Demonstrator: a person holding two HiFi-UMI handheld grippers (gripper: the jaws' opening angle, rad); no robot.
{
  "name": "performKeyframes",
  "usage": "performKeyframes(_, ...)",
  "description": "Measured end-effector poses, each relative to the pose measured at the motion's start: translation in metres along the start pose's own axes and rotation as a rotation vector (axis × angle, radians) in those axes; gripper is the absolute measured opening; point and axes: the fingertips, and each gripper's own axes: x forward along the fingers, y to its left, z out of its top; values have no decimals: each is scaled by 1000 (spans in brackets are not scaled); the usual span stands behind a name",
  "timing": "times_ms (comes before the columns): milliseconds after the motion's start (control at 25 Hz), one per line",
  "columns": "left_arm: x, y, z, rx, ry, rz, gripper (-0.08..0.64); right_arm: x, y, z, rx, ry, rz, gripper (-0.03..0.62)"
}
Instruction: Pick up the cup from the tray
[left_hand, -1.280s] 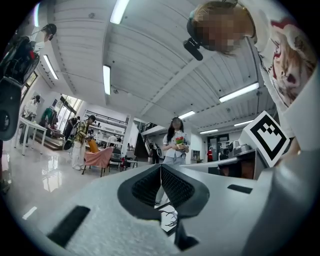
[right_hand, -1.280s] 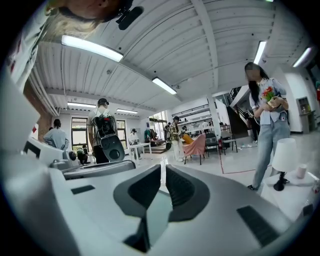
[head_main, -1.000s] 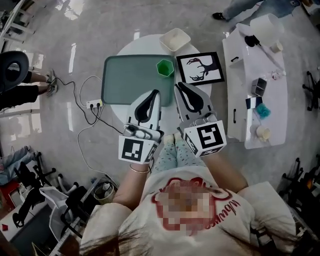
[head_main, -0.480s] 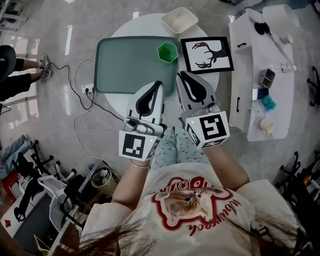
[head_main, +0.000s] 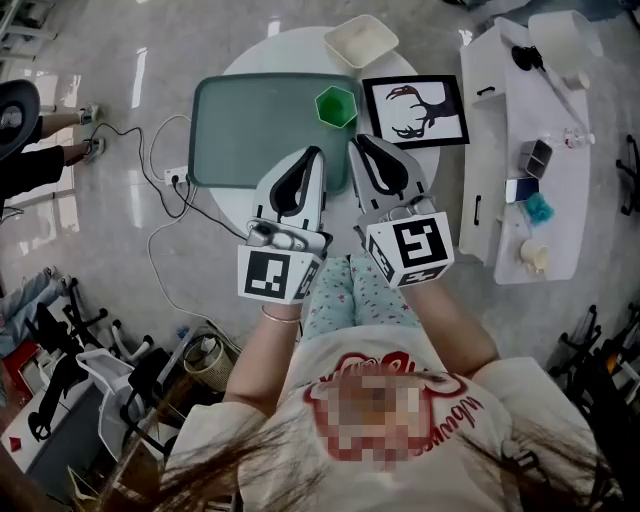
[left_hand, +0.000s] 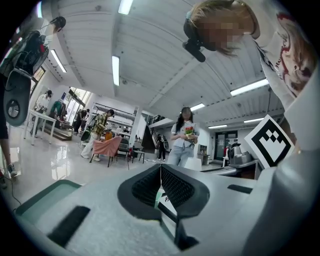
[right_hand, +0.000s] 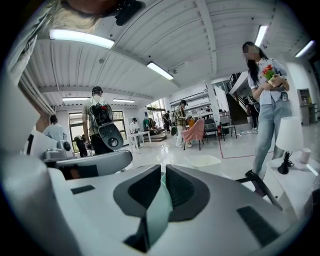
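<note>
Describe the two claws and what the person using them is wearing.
Both the left claw and the right claw are light grey shells tapering to a tip, with black ribbed pads inside. Each carries a white cube with black square markers. The person wears a cream short-sleeved T-shirt with red print and pale patterned trousers.

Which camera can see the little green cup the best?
The head view. It looks down on the whole green cup, sitting in the far right corner of the tray. Each gripper view shows only a thin greenish sliver past its own jaws; whether that is the cup, I cannot tell.
</note>
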Motion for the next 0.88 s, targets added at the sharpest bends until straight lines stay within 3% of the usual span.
performKeyframes(480, -1, 9, -2, 10, 8, 32, 14, 17, -9, -34, 35, 24, 20, 53)
performKeyframes(880, -8, 10, 3, 16, -2, 56, 15, 58, -25, -79, -40, 162, 16, 247)
